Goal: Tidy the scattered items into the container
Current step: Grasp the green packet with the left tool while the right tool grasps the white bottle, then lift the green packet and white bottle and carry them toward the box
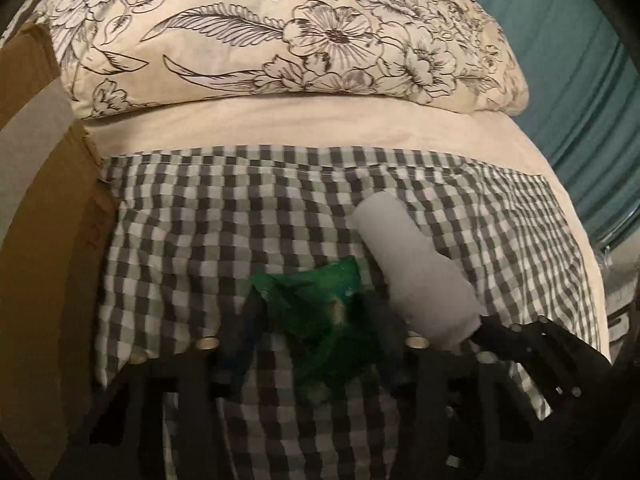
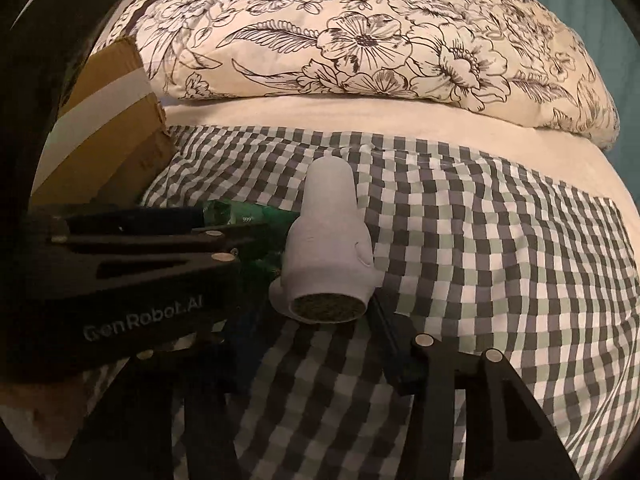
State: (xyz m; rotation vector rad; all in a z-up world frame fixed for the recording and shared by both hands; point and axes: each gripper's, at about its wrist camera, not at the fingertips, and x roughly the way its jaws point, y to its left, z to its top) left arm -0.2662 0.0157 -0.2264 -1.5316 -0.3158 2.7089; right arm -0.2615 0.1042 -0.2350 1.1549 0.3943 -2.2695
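Left gripper (image 1: 316,332) clamps green packet (image 1: 320,300), right gripper (image 2: 320,312) grey figure (image 2: 326,240)

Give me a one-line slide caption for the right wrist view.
Right gripper holds a grey figurine above the checked cloth, beside the left gripper carrying a green packet.

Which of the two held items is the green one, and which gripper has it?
The crinkly green packet, held in the left gripper. The right gripper holds the other, a smooth grey figurine with a round base.
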